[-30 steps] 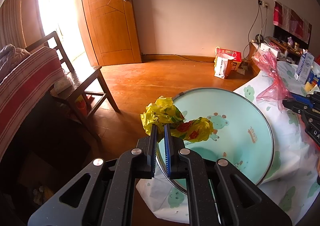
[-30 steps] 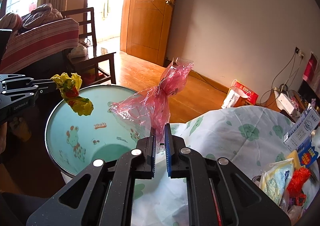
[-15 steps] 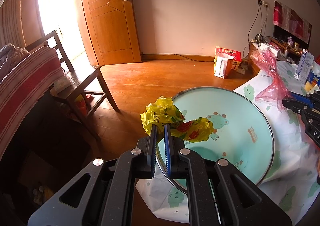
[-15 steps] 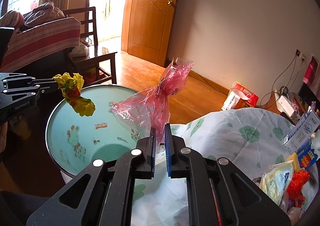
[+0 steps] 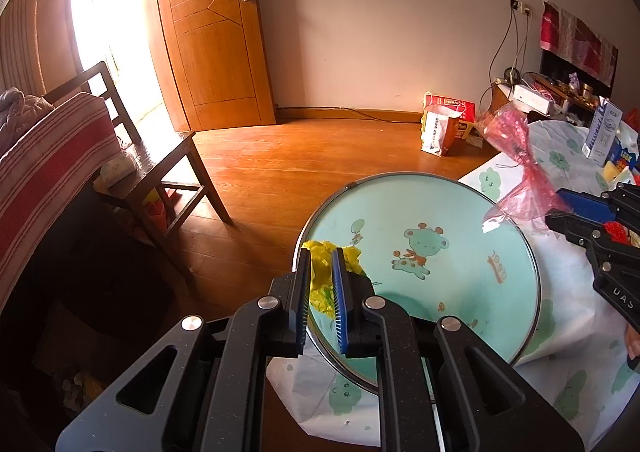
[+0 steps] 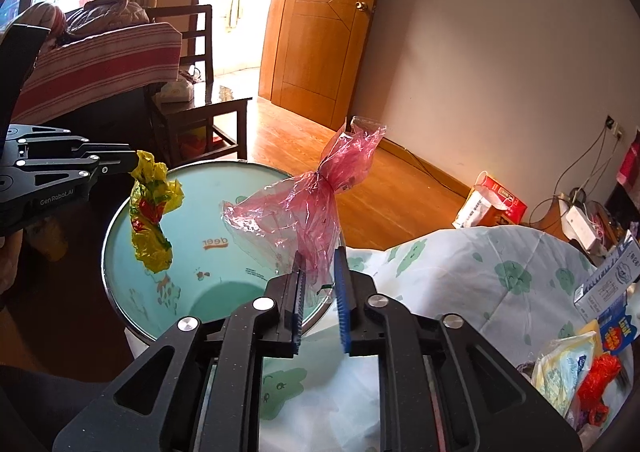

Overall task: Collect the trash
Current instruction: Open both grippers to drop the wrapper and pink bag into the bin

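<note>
Left tool point(image 5: 321, 252) jaws opening, yellow wrapper point(image 5: 320, 284) between; pink wrapper point(image 6: 308, 208) between right tool point(image 6: 320, 252) jaws.

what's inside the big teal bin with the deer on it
The teal bin shows only its printed liner and a bare bottom; no trash lies in the part on view. The near side is hidden by the right gripper. A yellow wrapper hangs above the opening.

It was a lived-in room of a home — a wooden door point(image 5: 218, 36) opened onto a sunlit doorway, and a plank floor point(image 5: 288, 168) ran to plain walls. A striped blanket point(image 6: 100, 60) draped a chair point(image 6: 192, 52), a printed cloth point(image 6: 460, 264) covered the desk, and snack packets point(image 6: 568, 364) lay about — household clutter.
</note>
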The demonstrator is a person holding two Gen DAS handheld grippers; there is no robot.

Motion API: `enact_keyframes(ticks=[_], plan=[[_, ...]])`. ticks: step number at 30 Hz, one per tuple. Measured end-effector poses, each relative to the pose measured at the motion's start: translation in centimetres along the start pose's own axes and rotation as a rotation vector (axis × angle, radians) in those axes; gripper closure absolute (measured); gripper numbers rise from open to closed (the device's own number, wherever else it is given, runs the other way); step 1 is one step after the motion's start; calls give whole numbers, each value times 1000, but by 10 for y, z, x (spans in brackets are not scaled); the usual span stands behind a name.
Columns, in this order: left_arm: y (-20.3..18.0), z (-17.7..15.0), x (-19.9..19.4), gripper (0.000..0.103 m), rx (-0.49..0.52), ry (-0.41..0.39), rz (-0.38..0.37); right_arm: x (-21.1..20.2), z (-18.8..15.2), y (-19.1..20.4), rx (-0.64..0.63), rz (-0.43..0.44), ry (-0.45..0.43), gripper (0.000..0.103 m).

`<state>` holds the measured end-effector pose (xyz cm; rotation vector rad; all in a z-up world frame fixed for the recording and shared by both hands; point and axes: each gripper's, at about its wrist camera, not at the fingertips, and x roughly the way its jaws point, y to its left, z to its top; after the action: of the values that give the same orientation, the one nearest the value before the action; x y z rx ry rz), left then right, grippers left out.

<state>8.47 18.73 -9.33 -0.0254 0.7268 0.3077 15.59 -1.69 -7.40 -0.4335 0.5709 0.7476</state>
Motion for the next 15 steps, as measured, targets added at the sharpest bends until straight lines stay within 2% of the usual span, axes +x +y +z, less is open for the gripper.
enact_keyframes(ticks=[1, 4, 7, 11, 15], plan=[[-1, 0, -1, 84, 2, -3, -5, 0, 0, 0, 2, 7, 0, 67], [-3, 0, -3, 57, 8, -13, 2, 0, -2, 0, 8, 17, 0, 56], [-6, 0, -2, 56, 12, -10, -2, -1, -3, 1, 10, 15, 0, 54], [-6, -1, -2, 45, 7, -9, 5, -2, -4, -1, 20, 11, -2, 49], [-6, -1, -2, 43, 7, -10, 8, -4, -6, -2, 28, 6, -6, 48]])
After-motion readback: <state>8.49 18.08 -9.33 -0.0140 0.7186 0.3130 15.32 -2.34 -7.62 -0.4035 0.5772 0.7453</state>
